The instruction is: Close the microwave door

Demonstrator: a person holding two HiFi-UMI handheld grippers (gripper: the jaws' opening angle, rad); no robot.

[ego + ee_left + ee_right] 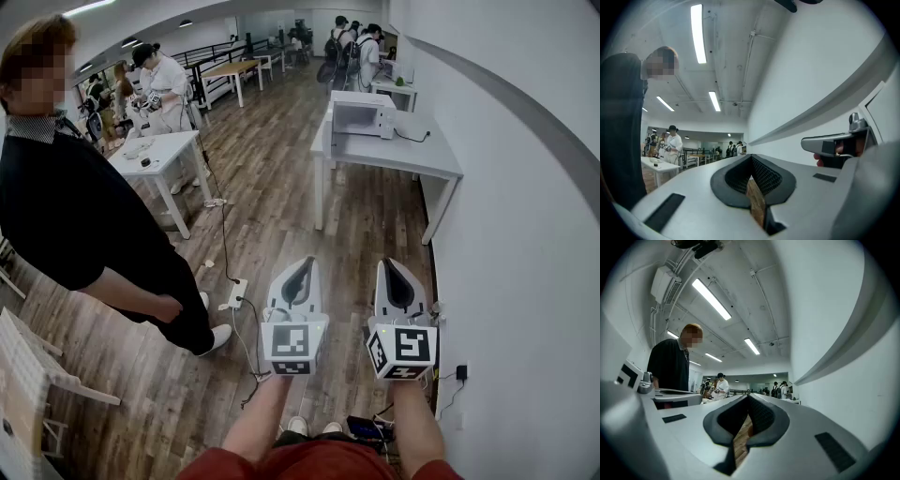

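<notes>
Microwave (361,114) is seen well ahead of both grippers, set at the left edge of a grey table (427,159) toward its far end, the table standing against the white wall on the right. Whether its door is open cannot be made out from this far. The left gripper (305,262) and the right gripper (388,263) are held side by side over the wooden floor (272,197), each clenched with nothing between its jaws.

Floor (281,187) is satin brown wood plank, microwave (361,117) casing smooth white, bench (427,155) top matt grey, left claw (302,267) and right claw (390,268) smooth grey plastic with black textured pads (765,174).
</notes>
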